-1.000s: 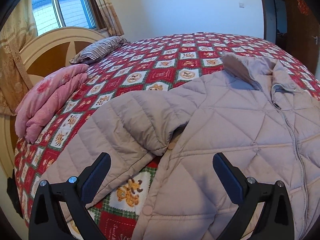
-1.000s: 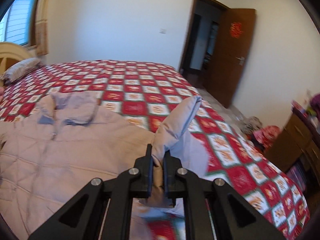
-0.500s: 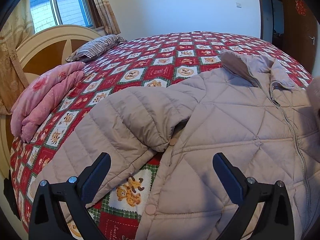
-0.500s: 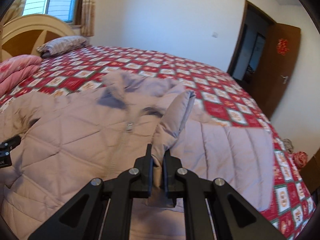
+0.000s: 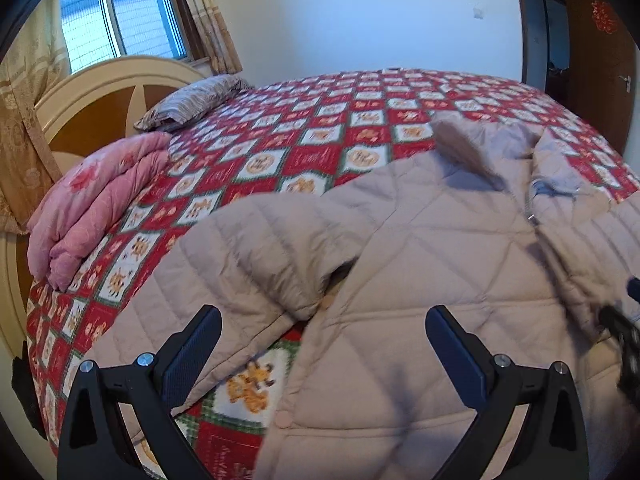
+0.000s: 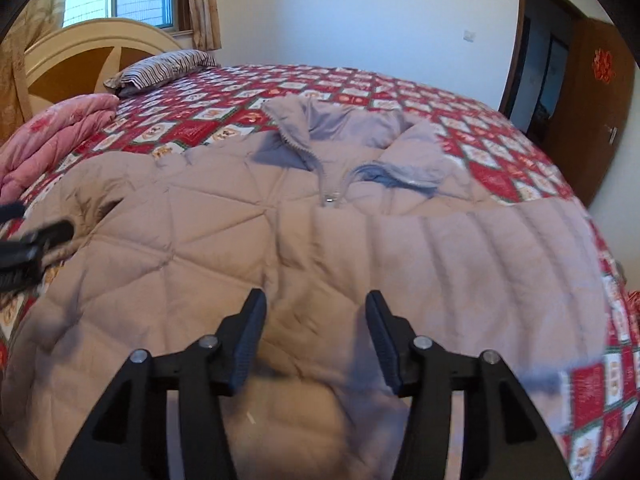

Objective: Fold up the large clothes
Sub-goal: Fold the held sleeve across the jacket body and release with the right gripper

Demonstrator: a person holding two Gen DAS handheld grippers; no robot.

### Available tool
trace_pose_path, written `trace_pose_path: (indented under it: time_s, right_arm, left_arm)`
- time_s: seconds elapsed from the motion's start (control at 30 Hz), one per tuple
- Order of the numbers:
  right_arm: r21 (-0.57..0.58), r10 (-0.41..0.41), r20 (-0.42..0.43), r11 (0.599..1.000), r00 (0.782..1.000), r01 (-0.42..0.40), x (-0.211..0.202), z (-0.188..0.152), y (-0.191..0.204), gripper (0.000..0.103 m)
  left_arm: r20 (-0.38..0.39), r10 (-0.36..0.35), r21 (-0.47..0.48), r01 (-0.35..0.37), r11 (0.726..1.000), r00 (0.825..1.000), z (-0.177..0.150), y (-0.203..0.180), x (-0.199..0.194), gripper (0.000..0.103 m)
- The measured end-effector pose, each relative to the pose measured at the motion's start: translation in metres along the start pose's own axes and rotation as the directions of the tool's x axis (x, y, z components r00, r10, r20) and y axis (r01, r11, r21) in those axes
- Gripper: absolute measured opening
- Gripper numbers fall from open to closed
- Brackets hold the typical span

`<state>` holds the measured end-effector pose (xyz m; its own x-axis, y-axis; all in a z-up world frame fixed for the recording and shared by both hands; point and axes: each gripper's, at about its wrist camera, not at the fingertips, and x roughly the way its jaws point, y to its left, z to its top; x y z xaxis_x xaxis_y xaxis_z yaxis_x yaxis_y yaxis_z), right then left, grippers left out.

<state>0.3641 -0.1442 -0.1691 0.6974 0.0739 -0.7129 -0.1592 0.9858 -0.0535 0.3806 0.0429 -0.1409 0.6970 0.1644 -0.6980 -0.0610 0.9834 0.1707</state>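
Quilted beige jacket (image 6: 224,248): spread flat on bedspread (image 6: 400,92). Right gripper (image 6: 316,338) above its folded-over sleeve (image 6: 460,256), jaws opening, nothing pinched. Left gripper (image 5: 320,354) wide, empty, over the jacket's other sleeve (image 5: 248,256).

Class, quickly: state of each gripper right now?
Left gripper: open, holding nothing.
Right gripper: jaws opening, pads off the jacket.

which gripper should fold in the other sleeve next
Probably left. The left gripper hangs open over the unfolded sleeve, while the right gripper is opening above the sleeve already folded across the jacket.
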Motion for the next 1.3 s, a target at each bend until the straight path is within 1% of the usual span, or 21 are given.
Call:
trace_pose_path:
  time_s: [0.13, 0.23, 0.3, 0.37, 0.43, 0.47, 0.5, 0.53, 0.57, 0.6, 0.63, 0.7, 0.77, 0.9, 1.0, 1.07, 1.13, 1.17, 1.2, 1.27, 1.3]
  right_arm:
    - [0.043, -0.011, 0.052, 0.999, 0.999, 0.008, -0.037, -0.014, -0.029, 0.074]
    - [0.079, -0.062, 0.071, 0.995, 0.996, 0.057, -0.051, -0.023, -0.052, 0.075]
    - [0.102, -0.095, 0.067, 0.991, 0.993, 0.088, -0.054, -0.028, -0.068, 0.075]
    - [0.136, -0.133, 0.058, 0.983, 0.989, 0.124, -0.056, -0.036, -0.084, 0.075]
    - [0.156, -0.157, 0.059, 0.977, 0.986, 0.146, -0.061, -0.046, -0.095, 0.075]
    - [0.162, -0.166, 0.059, 0.975, 0.984, 0.154, -0.062, -0.051, -0.099, 0.075]
    - [0.165, -0.173, 0.057, 0.973, 0.983, 0.161, -0.063, -0.054, -0.104, 0.076]
    - [0.167, -0.183, 0.054, 0.971, 0.982, 0.172, -0.064, -0.059, -0.107, 0.076]
    - [0.169, -0.192, 0.049, 0.969, 0.980, 0.182, -0.063, -0.064, -0.111, 0.078]
    - [0.172, -0.196, 0.043, 0.967, 0.980, 0.186, -0.063, -0.067, -0.115, 0.078]
    - [0.180, -0.199, 0.033, 0.965, 0.979, 0.190, -0.062, -0.071, -0.119, 0.078]
    - [0.205, -0.197, 0.015, 0.960, 0.980, 0.190, -0.058, -0.076, -0.127, 0.078]
    - [0.229, -0.186, 0.003, 0.956, 0.983, 0.180, -0.055, -0.081, -0.135, 0.078]
    - [0.242, -0.179, 0.003, 0.955, 0.984, 0.173, -0.054, -0.086, -0.139, 0.081]
    - [0.244, -0.173, -0.003, 0.955, 0.985, 0.168, -0.052, -0.090, -0.139, 0.081]
    - [0.243, -0.167, -0.020, 0.956, 0.986, 0.167, -0.048, -0.090, -0.140, 0.081]
    - [0.232, -0.155, -0.029, 0.960, 0.987, 0.157, -0.048, -0.090, -0.140, 0.081]
    - [0.219, -0.150, -0.034, 0.963, 0.988, 0.154, -0.050, -0.088, -0.141, 0.080]
    - [0.209, -0.150, -0.035, 0.966, 0.988, 0.154, -0.052, -0.087, -0.141, 0.074]
    - [0.199, -0.169, -0.006, 0.966, 0.986, 0.167, -0.064, -0.078, -0.146, 0.062]
    - [0.210, -0.179, 0.010, 0.962, 0.984, 0.173, -0.068, -0.071, -0.151, 0.059]
  left_arm:
    - [-0.011, -0.062, 0.018, 0.062, 0.998, 0.998, 0.011, -0.036, -0.005, 0.102]
    - [-0.036, -0.095, 0.047, 0.097, 0.994, 0.995, 0.014, -0.073, 0.000, 0.102]
    - [-0.089, -0.162, 0.054, 0.167, 0.984, 0.983, 0.016, -0.105, 0.008, 0.102]
    - [-0.148, -0.240, 0.045, 0.249, 0.967, 0.959, 0.015, -0.131, 0.017, 0.102]
    - [-0.170, -0.283, 0.061, 0.297, 0.953, 0.944, 0.013, -0.153, 0.022, 0.102]
    - [-0.171, -0.281, 0.083, 0.298, 0.951, 0.944, 0.010, -0.166, 0.025, 0.100]
    - [-0.170, -0.285, 0.096, 0.304, 0.948, 0.943, 0.008, -0.174, 0.026, 0.084]
    - [-0.183, -0.313, 0.102, 0.334, 0.937, 0.932, 0.006, -0.181, 0.028, 0.050]
    - [-0.205, -0.347, 0.098, 0.372, 0.923, 0.915, 0.005, -0.185, 0.030, 0.033]
    - [-0.215, -0.361, 0.089, 0.387, 0.918, 0.907, 0.004, -0.187, 0.030, 0.023]
    - [-0.201, -0.360, 0.092, 0.383, 0.919, 0.911, 0.004, -0.187, 0.029, 0.021]
    - [-0.158, -0.327, 0.122, 0.347, 0.930, 0.932, 0.006, -0.183, 0.021, 0.018]
    - [-0.132, -0.298, 0.130, 0.315, 0.940, 0.945, 0.008, -0.171, 0.016, 0.017]
    - [-0.068, -0.184, 0.157, 0.193, 0.969, 0.981, 0.011, -0.135, 0.019, 0.017]
    - [-0.066, -0.153, 0.152, 0.161, 0.975, 0.986, 0.009, -0.118, 0.026, 0.018]
    - [-0.087, -0.150, 0.146, 0.161, 0.976, 0.985, 0.008, -0.113, 0.031, 0.025]
    - [-0.075, -0.126, 0.130, 0.135, 0.982, 0.989, 0.011, -0.109, 0.028, 0.041]
    - [-0.039, -0.110, 0.121, 0.114, 0.986, 0.993, 0.013, -0.108, 0.022, 0.043]
    - [0.004, -0.094, 0.111, 0.093, 0.989, 0.996, 0.016, -0.106, 0.015, 0.047]
    - [0.070, -0.086, 0.087, 0.080, 0.993, 0.994, 0.022, -0.108, 0.004, 0.070]
    - [0.120, -0.090, 0.063, 0.082, 0.995, 0.989, 0.026, -0.108, -0.005, 0.085]
